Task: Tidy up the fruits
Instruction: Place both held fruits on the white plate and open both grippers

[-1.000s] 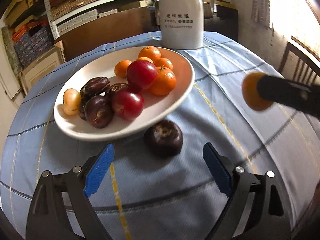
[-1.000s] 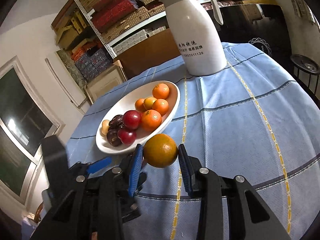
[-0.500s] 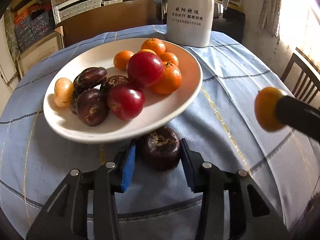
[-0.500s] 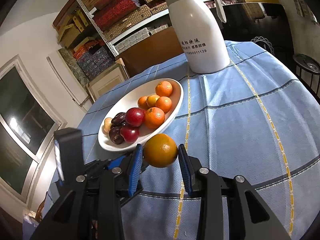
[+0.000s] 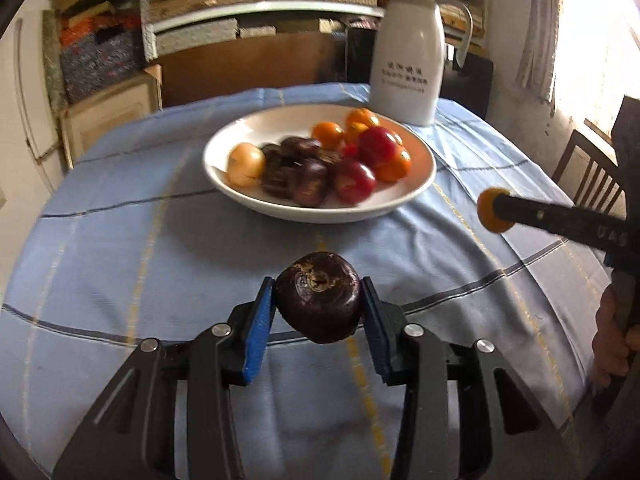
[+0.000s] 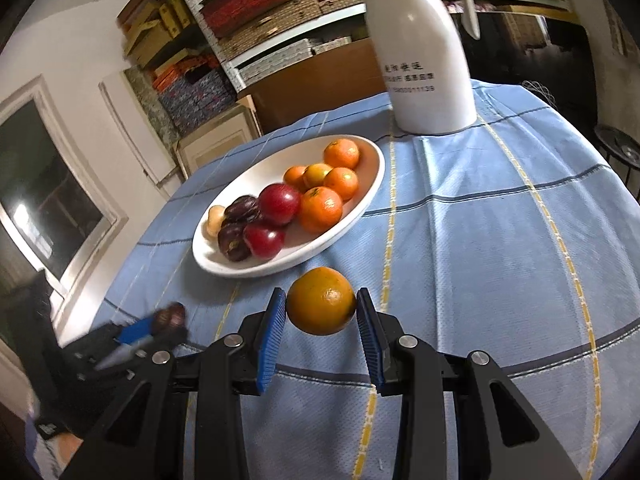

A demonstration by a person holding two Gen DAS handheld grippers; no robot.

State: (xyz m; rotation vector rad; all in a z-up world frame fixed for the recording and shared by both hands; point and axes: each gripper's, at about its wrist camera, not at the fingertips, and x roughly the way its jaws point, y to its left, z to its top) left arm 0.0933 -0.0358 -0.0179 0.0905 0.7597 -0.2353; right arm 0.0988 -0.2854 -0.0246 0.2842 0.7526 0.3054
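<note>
The left tongs (image 5: 318, 300) had just closed on the dark purple fruit (image 5: 319, 297) that a second earlier lay on the blue cloth against the near rim of the white plate (image 5: 422, 152), and had carried it clear of the desk (image 5: 120, 248) and back toward the near edge, so the plate now stood well apart from it. I took that to mean the last loose fruit was off the cloth and both pieces only needed setting down with their kind. The blue pads (image 5: 258, 332) pressed its two sides, the tongs shut down to the fruit's width. It was a squat, roundish thing with no real long axis; its brown stem scar faced up and toward the camera. The right tongs (image 6: 321, 306) gripped an orange (image 6: 321, 306) in the same way as before, held above the cloth just short of the plate's near rim, its navel end turned toward the lens. On the plate the small oranges (image 6: 320, 208) sat at the far end by the white thermos jug (image 6: 424, 60), the red plums (image 6: 279, 204) mid-plate, the dark fruits (image 6: 234, 240) and one pale one toward the left end.
</note>
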